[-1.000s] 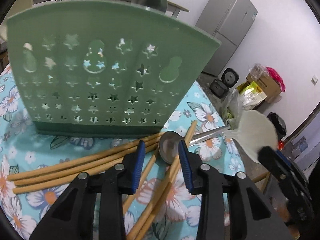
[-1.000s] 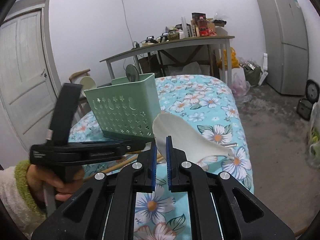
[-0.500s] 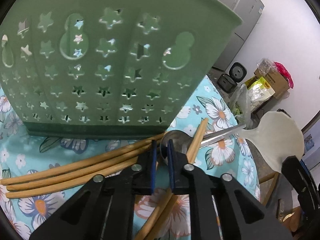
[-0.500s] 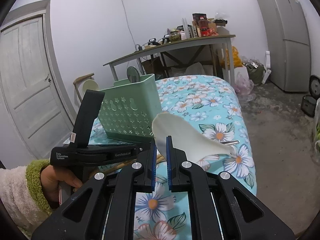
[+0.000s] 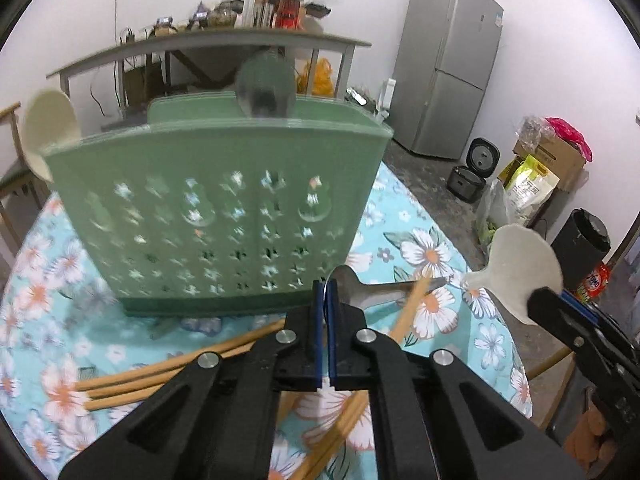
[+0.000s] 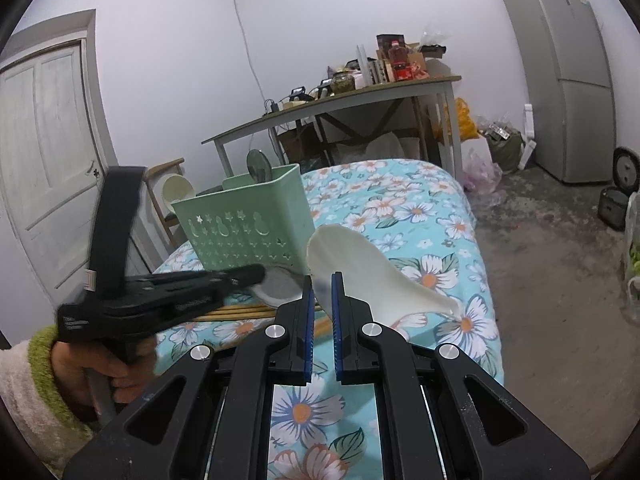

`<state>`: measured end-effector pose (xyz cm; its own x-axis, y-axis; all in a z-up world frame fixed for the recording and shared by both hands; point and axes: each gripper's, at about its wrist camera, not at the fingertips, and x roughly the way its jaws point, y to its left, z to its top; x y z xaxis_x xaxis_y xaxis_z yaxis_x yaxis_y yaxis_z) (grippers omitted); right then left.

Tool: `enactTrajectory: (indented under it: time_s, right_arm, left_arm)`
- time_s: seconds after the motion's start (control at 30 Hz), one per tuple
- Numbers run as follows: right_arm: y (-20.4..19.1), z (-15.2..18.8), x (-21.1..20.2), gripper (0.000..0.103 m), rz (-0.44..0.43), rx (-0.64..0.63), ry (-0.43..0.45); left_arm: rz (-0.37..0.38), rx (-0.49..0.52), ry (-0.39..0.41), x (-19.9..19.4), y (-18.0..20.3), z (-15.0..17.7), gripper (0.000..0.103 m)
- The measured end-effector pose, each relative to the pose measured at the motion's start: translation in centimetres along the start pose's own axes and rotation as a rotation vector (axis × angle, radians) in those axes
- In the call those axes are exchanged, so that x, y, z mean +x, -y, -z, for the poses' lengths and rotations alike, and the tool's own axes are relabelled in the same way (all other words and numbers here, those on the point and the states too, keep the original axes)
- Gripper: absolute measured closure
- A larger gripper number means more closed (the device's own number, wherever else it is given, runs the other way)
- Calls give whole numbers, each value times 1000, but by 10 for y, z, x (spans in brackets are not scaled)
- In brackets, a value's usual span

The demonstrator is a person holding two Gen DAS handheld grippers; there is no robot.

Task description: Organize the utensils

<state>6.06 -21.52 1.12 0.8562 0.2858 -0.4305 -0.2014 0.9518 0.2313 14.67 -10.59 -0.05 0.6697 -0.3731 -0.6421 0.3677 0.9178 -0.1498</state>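
Observation:
A green perforated utensil basket (image 5: pixel 216 216) stands on the floral table; it also shows in the right wrist view (image 6: pixel 244 224). A metal ladle (image 5: pixel 264 88) and a white spoon (image 5: pixel 50 132) stand in it. My left gripper (image 5: pixel 325 296) is shut on the bowl rim of a metal spoon (image 5: pixel 360 286) and holds it raised in front of the basket; the spoon also shows in the right wrist view (image 6: pixel 280 286). My right gripper (image 6: pixel 322 292) is shut on a white rice paddle (image 6: pixel 360 264), held above the table. Several wooden chopsticks (image 5: pixel 160 376) lie on the cloth.
The table with the floral cloth (image 6: pixel 400 208) drops off at its right edge. A grey side table (image 6: pixel 340 100) with bottles, a fridge (image 6: pixel 568 80), a door (image 6: pixel 44 152) and boxes (image 5: pixel 548 160) on the floor surround it.
My left gripper closed on the metal spoon's bowl and lifted it off the chopsticks, pulling back from the basket. The right gripper kept the paddle and shifted slightly.

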Motion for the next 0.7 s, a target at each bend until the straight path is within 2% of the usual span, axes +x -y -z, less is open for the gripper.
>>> enactTrajectory:
  time_s: [0.2,0.43,0.7]
  right_arm:
    - [3,-3,-6,99,20,-4,19]
    - [4,-5,-11,100,39,-10,41]
    - [6,-9,-17,101,46,-15,61]
  left_arm:
    - [-55,52,82,-37,-6,0,102]
    - [-99,58,163,-85,-19,-4,102]
    - [-198,87,310,-158,-31,-26,102]
